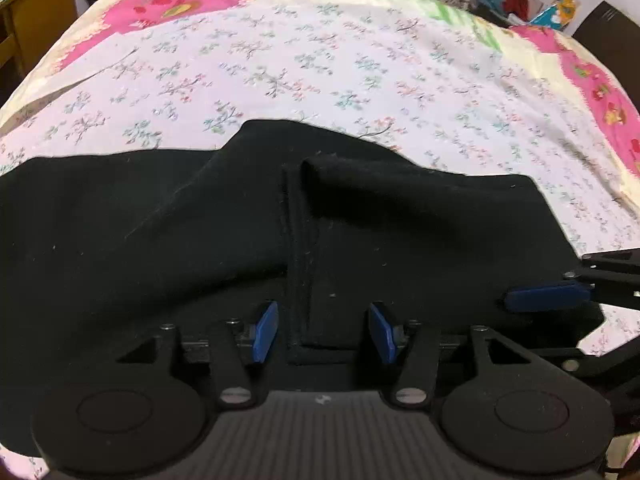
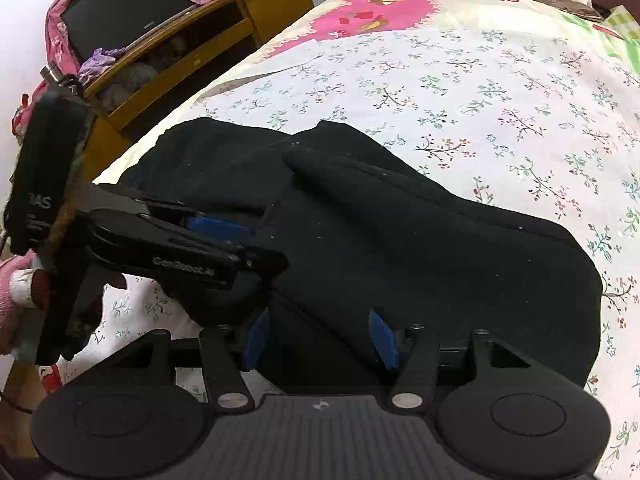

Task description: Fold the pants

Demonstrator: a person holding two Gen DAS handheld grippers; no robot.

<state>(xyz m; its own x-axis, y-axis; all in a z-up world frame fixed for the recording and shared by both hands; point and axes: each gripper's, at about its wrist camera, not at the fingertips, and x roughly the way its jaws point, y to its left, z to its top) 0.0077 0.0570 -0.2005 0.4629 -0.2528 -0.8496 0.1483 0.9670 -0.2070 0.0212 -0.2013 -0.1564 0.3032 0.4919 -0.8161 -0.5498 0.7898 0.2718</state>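
Note:
Black pants (image 1: 180, 232) lie folded on the floral bedsheet (image 1: 320, 60), with a raised crease (image 1: 380, 192) running to the right. My left gripper (image 1: 324, 334) is open, its blue pads apart on either side of a stitched hem band (image 1: 302, 280). The right gripper (image 1: 576, 280) comes in from the right edge, one blue pad lying on the pants' right end. In the right wrist view my right gripper (image 2: 320, 340) is open over the pants (image 2: 400, 240), with black cloth between its pads but no pinch. There the left gripper (image 2: 240, 244) rests on the cloth at the left.
A wooden cabinet (image 2: 200, 48) with a black case (image 2: 120, 4) on top stands beside the bed's left edge. A hand in a pink glove (image 2: 8, 292) holds the left gripper. Clutter (image 1: 520, 0) lies past the far right corner. The sheet stretches beyond the pants.

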